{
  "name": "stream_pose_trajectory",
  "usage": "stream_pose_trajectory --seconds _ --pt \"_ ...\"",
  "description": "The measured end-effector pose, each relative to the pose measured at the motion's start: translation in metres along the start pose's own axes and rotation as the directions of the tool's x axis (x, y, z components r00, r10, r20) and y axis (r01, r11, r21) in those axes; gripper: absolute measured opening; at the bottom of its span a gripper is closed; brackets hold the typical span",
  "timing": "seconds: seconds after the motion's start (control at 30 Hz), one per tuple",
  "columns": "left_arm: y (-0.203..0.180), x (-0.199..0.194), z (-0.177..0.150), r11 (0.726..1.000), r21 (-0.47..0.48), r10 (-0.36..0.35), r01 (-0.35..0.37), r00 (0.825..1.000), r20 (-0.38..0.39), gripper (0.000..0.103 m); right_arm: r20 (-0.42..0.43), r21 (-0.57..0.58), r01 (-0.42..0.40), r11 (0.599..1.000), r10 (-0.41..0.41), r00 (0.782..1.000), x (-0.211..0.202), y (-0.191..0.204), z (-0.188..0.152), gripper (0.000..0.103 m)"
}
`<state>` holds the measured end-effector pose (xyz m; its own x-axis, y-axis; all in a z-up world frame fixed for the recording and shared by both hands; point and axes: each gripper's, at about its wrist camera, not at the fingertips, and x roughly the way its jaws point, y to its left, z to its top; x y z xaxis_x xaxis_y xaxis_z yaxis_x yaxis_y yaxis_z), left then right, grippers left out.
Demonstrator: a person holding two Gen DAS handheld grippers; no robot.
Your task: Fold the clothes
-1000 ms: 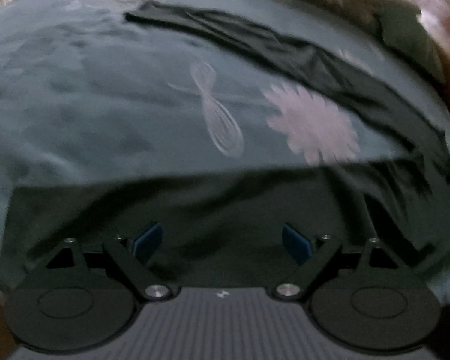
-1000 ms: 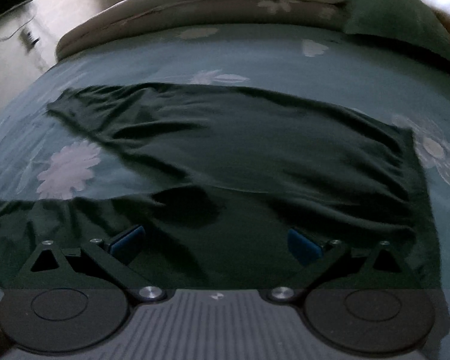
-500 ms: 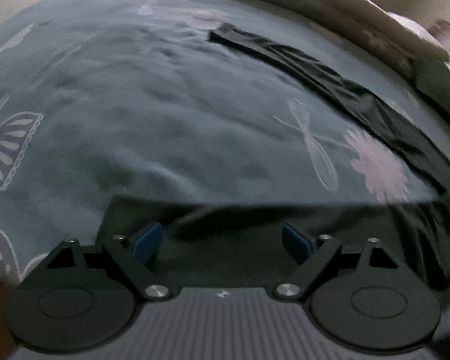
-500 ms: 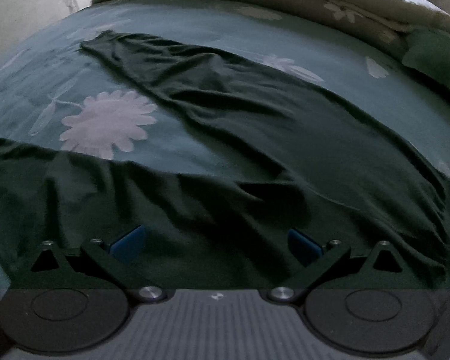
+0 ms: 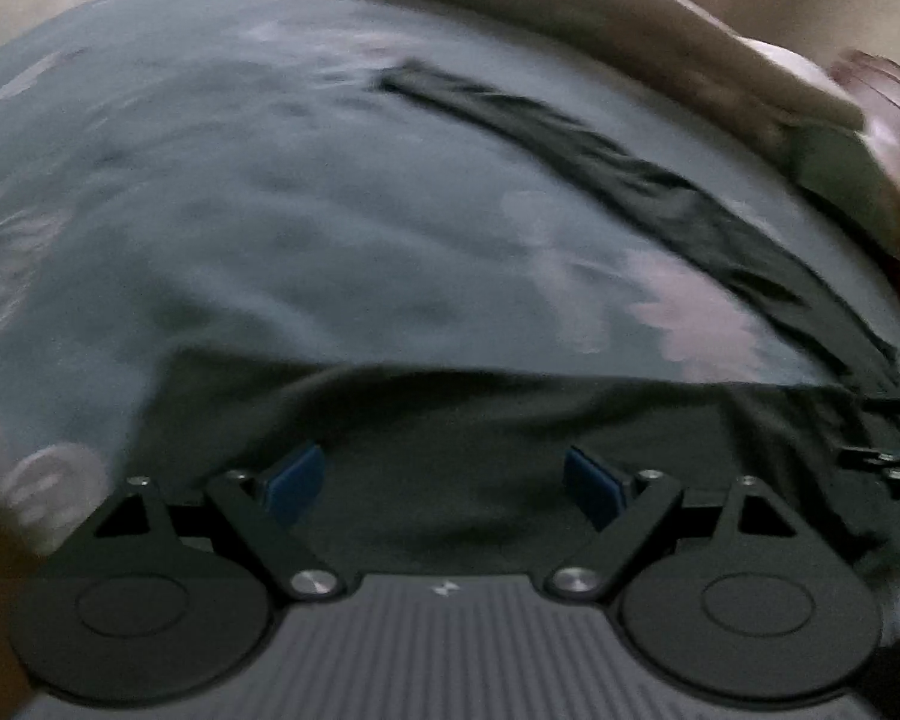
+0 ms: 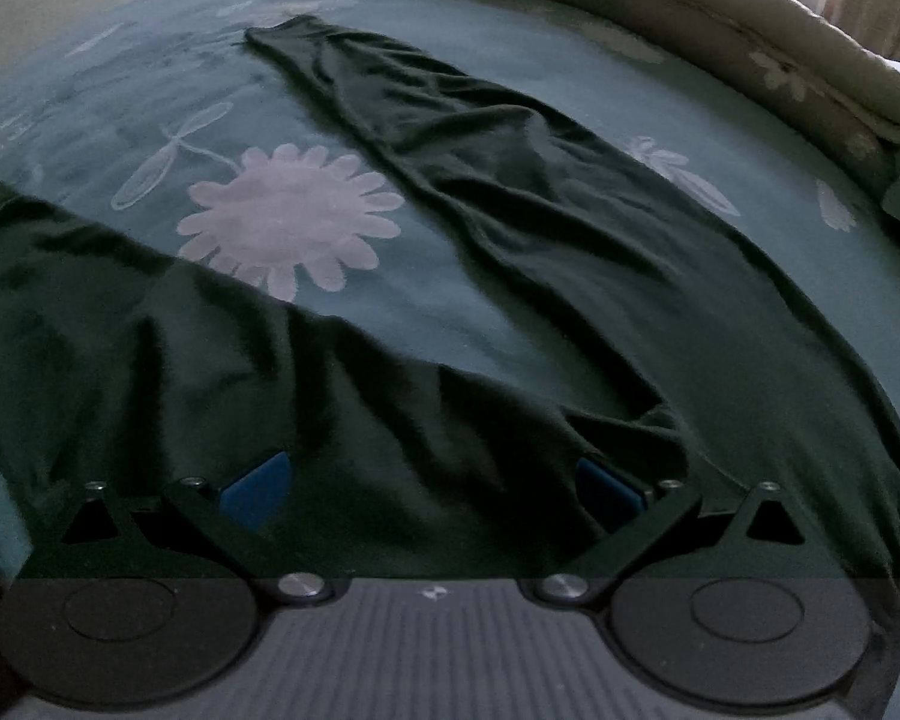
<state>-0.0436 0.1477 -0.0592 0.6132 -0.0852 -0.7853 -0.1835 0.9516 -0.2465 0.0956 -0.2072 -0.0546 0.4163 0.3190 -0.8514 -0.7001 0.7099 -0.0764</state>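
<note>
Right wrist view is showing a pair of dark green trousers (image 6: 570,252) lying spread on a bed, on a teal bedspread (image 6: 450,312) printed with pale flowers. One leg is running long and narrow from the near right, by the gripper, away to the upper left, its hem end lying far up the bed; its long axis is slanting across the picture. The other leg is stretching off to the left along the near edge, so the two legs are opening into a wide V with a large pale flower (image 6: 288,222) sitting in the gap between them. The right gripper (image 6: 432,486) is hovering over the place where the legs meet, its jaws standing wide apart with dark cloth lying under and between the blue pads, not pinched by them.

Left wrist view is blurred. It is showing the left gripper (image 5: 444,480) over the near leg, which is lying crosswise in front of it, its jaws likewise standing wide apart over the cloth, clamping nothing. The far leg is slanting from upper middle down to the right. A beige quilt (image 5: 570,6) is lying bunched along the far side of the bed.
</note>
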Motion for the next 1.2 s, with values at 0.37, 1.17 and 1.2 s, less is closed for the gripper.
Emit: stream_pose_trajectory --seconds 0.37,1.17,1.2 --pt "-0.059 0.033 -0.002 0.973 0.23 0.064 -0.038 0.993 -0.104 0.087 -0.065 0.01 -0.009 1.0 0.01 0.998 -0.006 -0.024 -0.037 0.103" --pt "-0.148 0.062 0.035 0.933 0.347 -0.046 0.096 0.988 -0.147 0.088 -0.028 0.257 0.085 0.963 -0.081 0.996 -0.037 -0.108 -0.107 0.103" --pt "-0.147 0.066 0.034 0.938 0.331 -0.054 0.108 0.984 -0.168 0.088 -0.03 0.26 0.083 0.962 -0.078 0.996 -0.036 -0.109 -0.11 0.103"
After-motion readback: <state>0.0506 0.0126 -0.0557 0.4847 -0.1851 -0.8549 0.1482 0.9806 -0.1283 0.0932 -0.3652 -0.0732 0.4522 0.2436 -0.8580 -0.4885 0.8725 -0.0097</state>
